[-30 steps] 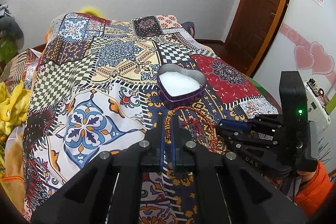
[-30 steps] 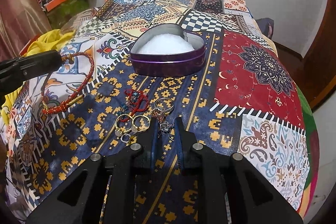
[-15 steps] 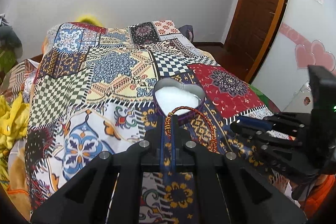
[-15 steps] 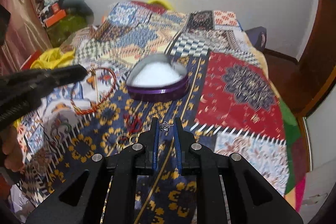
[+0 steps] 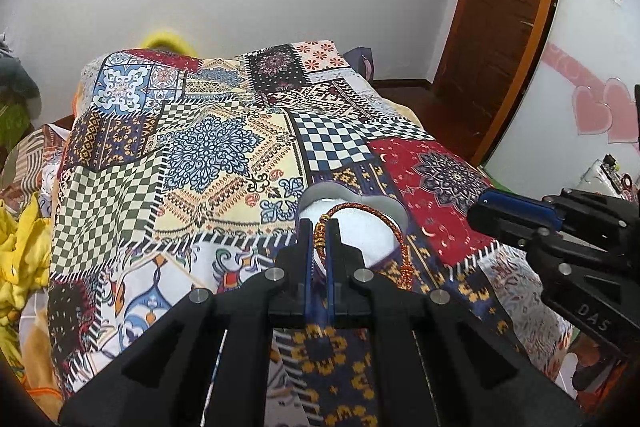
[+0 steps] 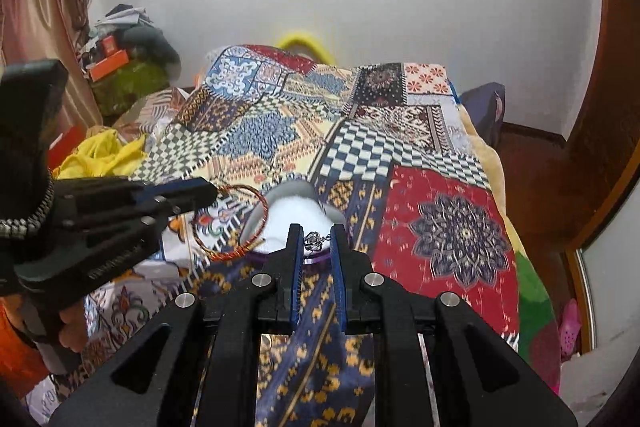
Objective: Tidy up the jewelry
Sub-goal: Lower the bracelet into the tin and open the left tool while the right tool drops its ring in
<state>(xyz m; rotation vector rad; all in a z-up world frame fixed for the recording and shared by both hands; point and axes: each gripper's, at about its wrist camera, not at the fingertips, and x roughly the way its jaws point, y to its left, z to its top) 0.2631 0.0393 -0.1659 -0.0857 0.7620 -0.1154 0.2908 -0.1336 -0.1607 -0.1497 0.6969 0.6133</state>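
A heart-shaped purple tin with white padding (image 5: 360,223) (image 6: 292,211) sits on the patchwork bedspread. My left gripper (image 5: 319,227) is shut on a red and gold braided bracelet (image 5: 400,239). It holds the bracelet in the air over the tin's near edge. In the right wrist view the left gripper (image 6: 208,193) comes in from the left with the bracelet (image 6: 240,251) hanging from it. My right gripper (image 6: 316,235) is shut on a small silver charm (image 6: 314,241), held above the tin's near edge. It also shows in the left wrist view (image 5: 480,211).
The patchwork bedspread (image 5: 224,147) covers the bed. Yellow cloth (image 5: 20,247) lies off its left side. A wooden door (image 5: 508,27) stands at the right. A clutter pile (image 6: 128,63) is at the far left corner. The other jewelry on the bedspread is hidden behind the grippers.
Both grippers have risen off the bedspread and moved forward to the tin, the left carrying the bracelet, the right carrying the silver charm it picked from the jewelry pile.
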